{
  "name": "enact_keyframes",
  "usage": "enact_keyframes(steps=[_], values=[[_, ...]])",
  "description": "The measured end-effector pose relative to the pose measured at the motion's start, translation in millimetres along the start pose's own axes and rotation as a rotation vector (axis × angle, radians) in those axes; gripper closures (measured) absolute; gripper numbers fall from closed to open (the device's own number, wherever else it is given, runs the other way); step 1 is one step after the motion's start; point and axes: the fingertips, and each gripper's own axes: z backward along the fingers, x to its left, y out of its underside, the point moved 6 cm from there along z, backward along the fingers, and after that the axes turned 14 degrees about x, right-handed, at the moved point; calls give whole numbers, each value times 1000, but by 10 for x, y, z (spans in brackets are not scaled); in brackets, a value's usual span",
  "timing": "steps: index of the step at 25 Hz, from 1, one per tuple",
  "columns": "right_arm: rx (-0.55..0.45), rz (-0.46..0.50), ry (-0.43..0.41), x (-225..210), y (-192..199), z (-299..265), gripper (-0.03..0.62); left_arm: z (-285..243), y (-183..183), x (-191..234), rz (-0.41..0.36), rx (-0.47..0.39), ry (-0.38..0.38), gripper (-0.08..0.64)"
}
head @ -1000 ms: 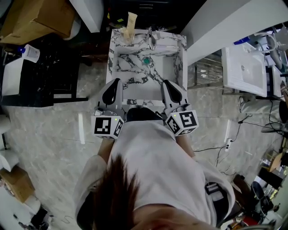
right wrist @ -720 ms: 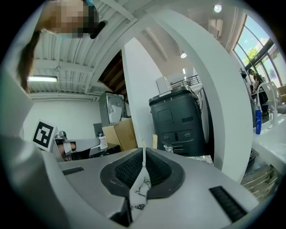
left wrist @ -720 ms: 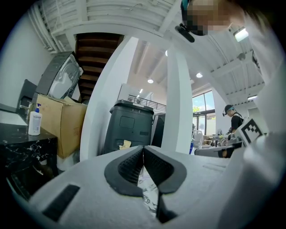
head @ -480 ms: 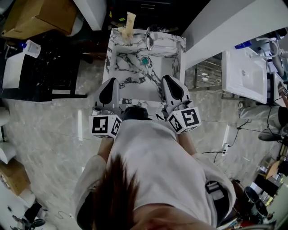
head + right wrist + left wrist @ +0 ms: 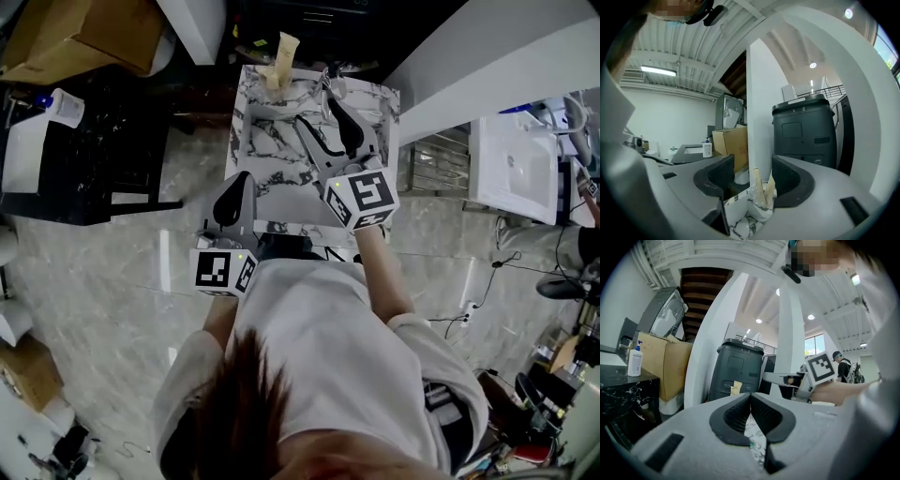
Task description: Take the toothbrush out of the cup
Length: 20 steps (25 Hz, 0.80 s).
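A beige toothbrush point(image 5: 279, 54) stands upright in a cup at the far left corner of the marble sink point(image 5: 272, 141). In the right gripper view the toothbrush point(image 5: 761, 192) rises from marble-patterned ware, and the cup itself is hard to make out. My right gripper point(image 5: 323, 117) reaches out over the basin, short of the toothbrush. Its jaws have just been opening, and they stand open point(image 5: 752, 176) with nothing between them. My left gripper point(image 5: 239, 183) hangs at the sink's near edge, shut and empty point(image 5: 750, 399).
A faucet point(image 5: 330, 82) sits at the sink's far edge, right of the toothbrush. A cardboard box point(image 5: 89, 33) and a black counter with a bottle point(image 5: 61, 108) are at the left. A white basin point(image 5: 511, 155) is at the right. A dark bin point(image 5: 737, 369) stands behind the sink.
My right gripper has moved forward over the basin towards the far edge, and its jaws have opened. The left gripper has stayed near the front edge.
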Motion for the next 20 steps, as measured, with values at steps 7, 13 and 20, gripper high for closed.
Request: enact_keyframes(steps=[7,13,20], values=[[113,-9,41,-63,211,-1021,333,-233,7,307,7,35,31,545],[172,-29,81,-294,311,-1522,324,-443,31,521,24,78,61,545],[216,-48,137,-473,271,-1960,321,-677,24,645,56,97,92,545]])
